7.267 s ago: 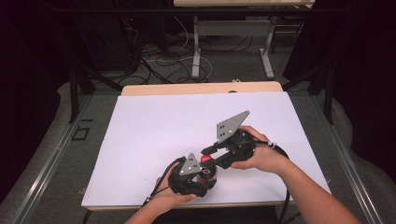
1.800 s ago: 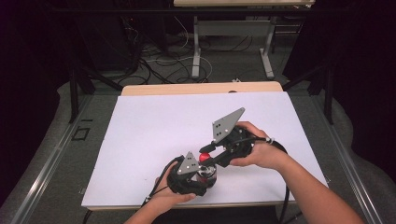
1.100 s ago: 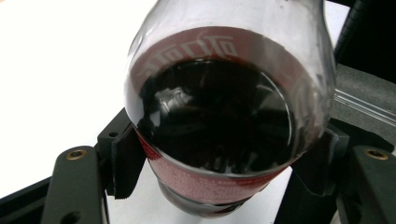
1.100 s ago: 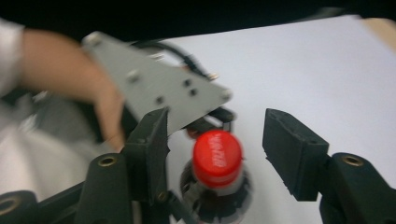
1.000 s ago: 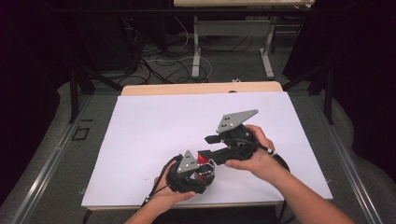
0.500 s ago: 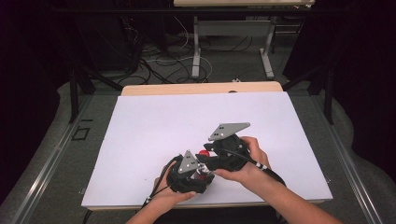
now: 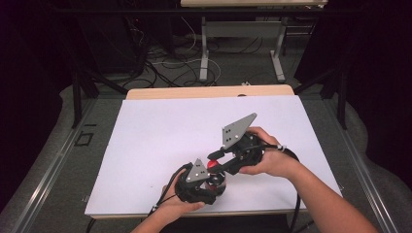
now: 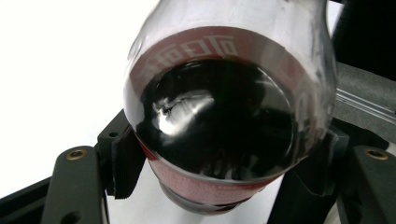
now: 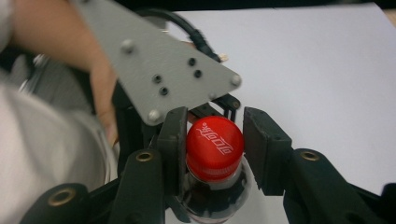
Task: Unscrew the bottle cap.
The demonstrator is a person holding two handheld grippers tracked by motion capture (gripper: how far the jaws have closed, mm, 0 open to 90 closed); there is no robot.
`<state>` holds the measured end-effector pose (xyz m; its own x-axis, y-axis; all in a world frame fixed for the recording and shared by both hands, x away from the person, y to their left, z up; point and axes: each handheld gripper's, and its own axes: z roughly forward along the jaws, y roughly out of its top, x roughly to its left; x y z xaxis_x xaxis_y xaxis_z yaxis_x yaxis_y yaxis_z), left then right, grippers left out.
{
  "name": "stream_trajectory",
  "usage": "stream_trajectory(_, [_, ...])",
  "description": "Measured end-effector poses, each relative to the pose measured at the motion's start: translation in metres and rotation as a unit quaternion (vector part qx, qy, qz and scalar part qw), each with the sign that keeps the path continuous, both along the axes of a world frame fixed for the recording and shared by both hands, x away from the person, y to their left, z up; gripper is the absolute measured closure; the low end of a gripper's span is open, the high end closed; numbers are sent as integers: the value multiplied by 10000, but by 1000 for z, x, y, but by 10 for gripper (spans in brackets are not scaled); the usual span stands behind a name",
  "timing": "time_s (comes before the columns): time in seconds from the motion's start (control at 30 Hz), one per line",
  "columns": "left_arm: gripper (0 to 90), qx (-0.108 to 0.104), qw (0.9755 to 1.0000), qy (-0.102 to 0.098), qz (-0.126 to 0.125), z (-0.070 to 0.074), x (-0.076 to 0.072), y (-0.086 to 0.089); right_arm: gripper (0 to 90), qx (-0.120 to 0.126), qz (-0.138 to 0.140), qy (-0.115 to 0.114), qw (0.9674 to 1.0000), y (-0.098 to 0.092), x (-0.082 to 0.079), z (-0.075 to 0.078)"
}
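scene: white worktop (image 7: pixel 160 141), person's two forearms come in from the near edge, one tool in each hand
thing: small cola bottle (image 8: pixel 231 116), clear plastic, dark drink, red label, red cap (image 9: pixel 215 147)
bottle place: near front edge of the worktop, a bit left of middle, held off the sheet between the two tools; in the high view the red cap (image 7: pixel 212 165) peeks out between them
left tool (image 7: pixel 201 187): clenched on the bottle body; in the left gripper view both black pads press the bottle's sides at the label band, bottle bulges up and out between the jaws, base toward the camera
left tool pose: low, by the front edge, grey plate on top, cable trailing off the near edge
right tool (image 9: pixel 212 156): jaws either side of the red cap, have just been closing in on it; left pad tight on the cap's side, right pad just beside it, thin gap or contact, cannot tell for sure; reads as grasping the cap
right tool pose: comes in from the right in the high view (image 7: pixel 218 162), tips pointing left toward the left tool, grey plate tilted up
cap vs right tool: cap sits between the pad tips, top with white script facing the camera, bottle neck and shoulder below it
tools to each other: touching or nearly so, bottle bridges them
left hand (image 7: pixel 182 206): under the left tool
right hand (image 7: pixel 269 160): wrapped round the right tool's body
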<state>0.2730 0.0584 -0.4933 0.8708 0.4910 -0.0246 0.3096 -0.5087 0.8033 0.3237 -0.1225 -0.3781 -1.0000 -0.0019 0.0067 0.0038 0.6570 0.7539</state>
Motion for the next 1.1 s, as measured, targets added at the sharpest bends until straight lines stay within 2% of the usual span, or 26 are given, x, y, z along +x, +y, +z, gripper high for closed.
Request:
stream_trajectory(0.07, [294,-51,10000,-30,-34,0,-1,-1,613,44,360,41,9993,-2,6,0])
stream_trajectory(0.1, [294,-55,9999,36,-114,1,-1,0,613,56,469,33,9989,-3,8,1])
stream_trajectory(0.13, [294,-51,9999,15,-117,1,-1,0,613,77,570,50,9983,-3,11,1])
stream_trajectory(0.2, [294,-63,10000,-33,-49,0,0,0,612,76,633,88,9979,-3,13,1])
stream_trajectory(0.27, [294,-15,10000,-29,-37,0,0,0,608,45,653,14,9979,-2,14,0])
stream_trajectory(0.3, [294,6,10000,-10,-26,-1,1,1,598,10,578,21,9983,-2,13,-1])
stream_trajectory(0.33, [294,36,10000,13,-18,-1,2,1,522,0,452,49,9990,-1,13,-1])
stream_trajectory(0.37, [294,22,10000,26,12,-1,2,2,522,0,452,49,9990,-1,13,-1])
stream_trajectory(0.4, [294,13,10000,-18,62,-1,2,2,459,4,284,119,9995,-1,12,-1])
stream_trajectory(0.47, [294,-42,9999,-26,121,-1,3,3,428,189,-109,231,9995,-3,7,3])
stream_trajectory(0.5, [294,-53,9999,-34,139,0,3,3,428,189,-109,231,9995,-3,7,3])
stream_trajectory(0.53, [294,-49,9999,-30,151,0,3,3,427,416,-534,322,9972,-4,2,9])
stream_trajectory(0.6, [294,6,9998,7,187,0,4,4,444,578,-1023,326,9925,-4,-5,13])
stream_trajectory(0.63, [294,-24,9996,-38,264,-1,3,3,465,522,-1322,242,9896,-2,-9,14])
stream_trajectory(0.67, [294,-24,9996,-38,264,-1,3,3,491,483,-1629,223,9852,0,-14,14])
stream_trajectory(0.7, [294,7,9997,-11,263,0,3,4,502,425,-1957,302,9793,2,-18,14])
stream_trajectory(0.73, [294,20,9996,-8,282,-1,4,4,502,425,-1957,302,9793,2,-18,14])
stream_trajectory(0.77, [293,31,9995,-16,299,-1,4,3,502,360,-2379,293,9702,6,-25,11])
stream_trajectory(0.83, [294,-15,9994,-39,337,-1,3,3,501,292,-2671,209,9630,11,-31,9])
stream_trajectory(0.87, [294,-15,9994,-46,344,-1,3,3,501,292,-2671,209,9630,11,-31,9])
stream_trajectory(0.9, [293,0,9994,-57,343,-1,3,3,501,223,-2880,94,9573,14,-36,6])
stream_trajectory(1.03, [293,2,9994,-61,348,-1,3,2,502,112,-2953,109,9553,19,-39,3])
stream_trajectory(1.1, [294,-23,9994,-47,348,-1,3,3,535,-7,-3015,77,9534,22,-40,0])
